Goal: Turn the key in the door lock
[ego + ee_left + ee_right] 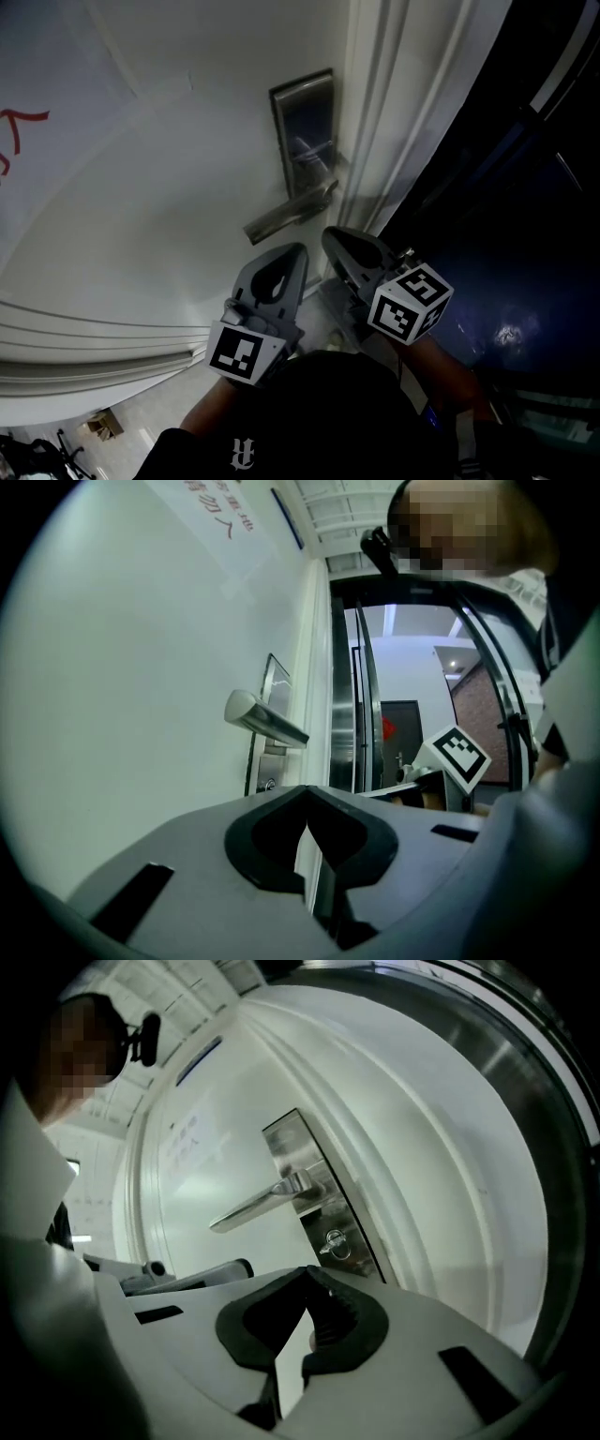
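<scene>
Grey left tongs (305, 794) and right tongs (307, 1274) are both pressed together, empty, near the white door (141, 206); the small silver key (335, 1241) sits in the steel lock plate (292, 1147) below the lever handle (253, 1208)

Key (335, 1244), too small and blurry for any sure orientation.
</scene>
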`<control>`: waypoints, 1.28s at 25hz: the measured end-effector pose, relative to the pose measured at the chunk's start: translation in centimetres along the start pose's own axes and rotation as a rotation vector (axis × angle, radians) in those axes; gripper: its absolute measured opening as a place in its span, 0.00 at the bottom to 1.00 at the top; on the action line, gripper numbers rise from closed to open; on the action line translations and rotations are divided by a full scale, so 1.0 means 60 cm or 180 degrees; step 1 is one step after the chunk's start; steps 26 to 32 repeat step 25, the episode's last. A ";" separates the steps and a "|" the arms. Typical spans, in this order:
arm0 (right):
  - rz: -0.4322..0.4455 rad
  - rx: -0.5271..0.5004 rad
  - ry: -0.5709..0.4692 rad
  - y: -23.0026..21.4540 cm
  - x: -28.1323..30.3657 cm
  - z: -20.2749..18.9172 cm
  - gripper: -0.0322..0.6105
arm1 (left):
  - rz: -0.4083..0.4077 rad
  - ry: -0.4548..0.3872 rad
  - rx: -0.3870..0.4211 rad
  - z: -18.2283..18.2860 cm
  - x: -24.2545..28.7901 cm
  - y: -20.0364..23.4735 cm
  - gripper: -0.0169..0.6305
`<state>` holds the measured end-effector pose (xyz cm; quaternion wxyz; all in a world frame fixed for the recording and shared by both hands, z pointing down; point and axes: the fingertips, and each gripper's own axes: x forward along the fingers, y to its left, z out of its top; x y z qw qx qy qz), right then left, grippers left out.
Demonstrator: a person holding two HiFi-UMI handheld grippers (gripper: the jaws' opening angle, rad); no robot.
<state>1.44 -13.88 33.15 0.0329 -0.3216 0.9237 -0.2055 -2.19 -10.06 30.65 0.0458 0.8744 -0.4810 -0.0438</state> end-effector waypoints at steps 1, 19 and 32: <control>-0.0026 -0.0145 0.0003 0.003 -0.001 0.000 0.07 | -0.0002 0.0006 -0.0001 -0.001 -0.001 -0.001 0.04; -0.0054 -0.0413 -0.0009 0.010 -0.001 -0.002 0.07 | 0.0006 -0.0017 0.0020 -0.004 -0.002 -0.001 0.04; -0.0047 -0.0397 0.0006 0.011 0.000 -0.003 0.07 | 0.0017 -0.0010 0.0010 -0.006 -0.004 0.000 0.04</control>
